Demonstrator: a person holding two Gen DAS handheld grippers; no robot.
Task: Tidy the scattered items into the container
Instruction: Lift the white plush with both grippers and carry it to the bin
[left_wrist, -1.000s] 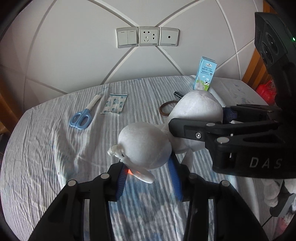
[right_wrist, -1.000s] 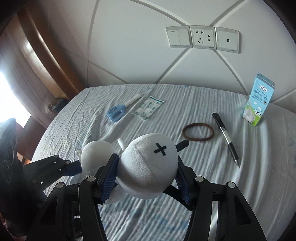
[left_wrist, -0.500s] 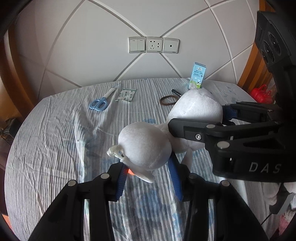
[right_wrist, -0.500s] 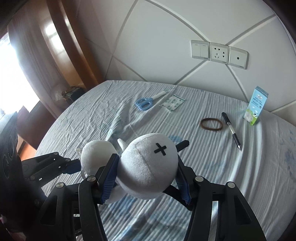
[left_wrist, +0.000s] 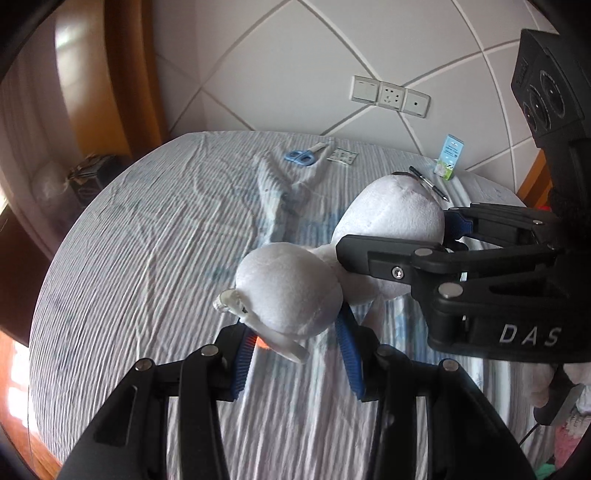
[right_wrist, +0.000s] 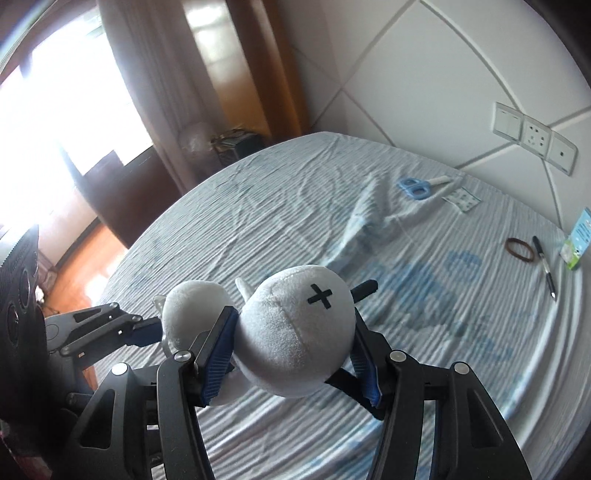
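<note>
Both grippers clamp 1 white plush toy (right_wrist: 291, 332) above bed (left_wrist: 147, 258): left gripper (left_wrist: 295, 354) on smaller lobe, right gripper (right_wrist: 291, 354) on bigger lobe w/ X mark, prob to stop sagging; container not visible; scissors (right_wrist: 415, 188), pen (right_wrist: 545, 266) lie far side

A plush toy (right_wrist: 291, 332) hangs above the bed (right_wrist: 258, 221), one rounded end between the jaws of the right gripper (right_wrist: 291, 354), the other between the jaws of the left gripper (left_wrist: 295, 354). In the right wrist view the left gripper sits at nine o'clock from the toy. The remaining items lie on the bed near the wall: the scissors (right_wrist: 419, 188) at one o'clock from the toy, the sachet (right_wrist: 462, 197) just right of them. A hair band (right_wrist: 520, 250) lies at two o'clock, a pen (right_wrist: 545, 266) just beside it on the right, and a carton (right_wrist: 578, 238) stands beyond the pen. The wall sockets (right_wrist: 533, 138) sit behind, above the scissors and sachet.
</note>
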